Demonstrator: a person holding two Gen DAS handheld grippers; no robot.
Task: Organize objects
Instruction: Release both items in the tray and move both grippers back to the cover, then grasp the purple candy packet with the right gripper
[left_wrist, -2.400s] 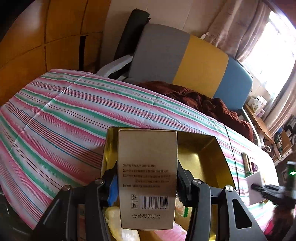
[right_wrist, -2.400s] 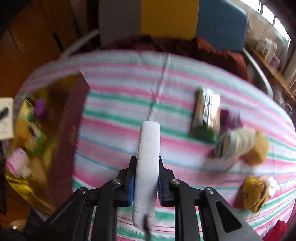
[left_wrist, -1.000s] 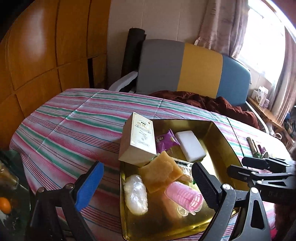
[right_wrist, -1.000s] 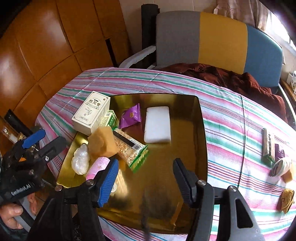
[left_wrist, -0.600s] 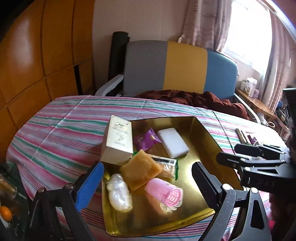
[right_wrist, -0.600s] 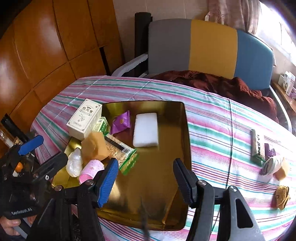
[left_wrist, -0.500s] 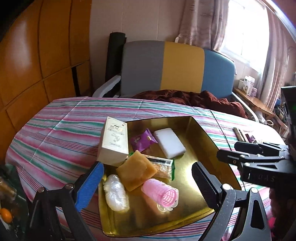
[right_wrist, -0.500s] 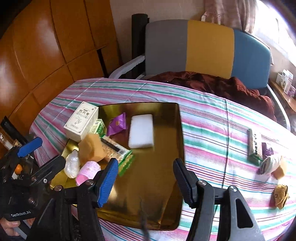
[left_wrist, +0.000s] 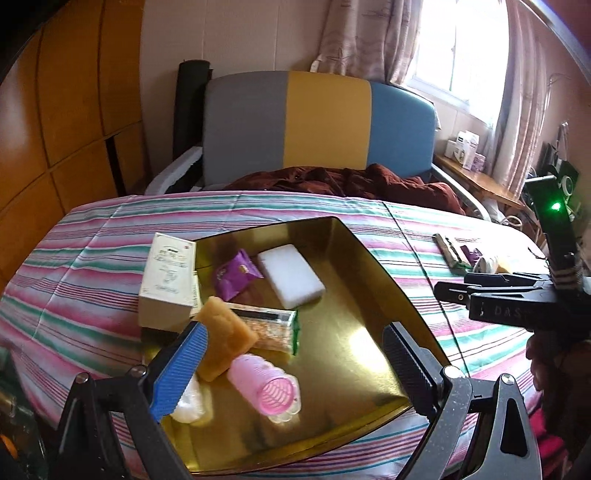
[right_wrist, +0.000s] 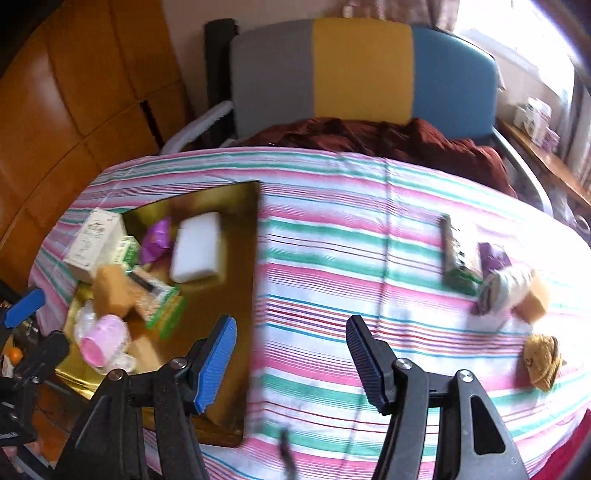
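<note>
Gold tray sits on the striped cloth w/ box, white block, pink roller inside. Right of tray: snack bar, soft yellowish pouch. Bar's prob light, crinkly, so pinch across its width. Right gripper & left gripper both spread, empty.
</note>
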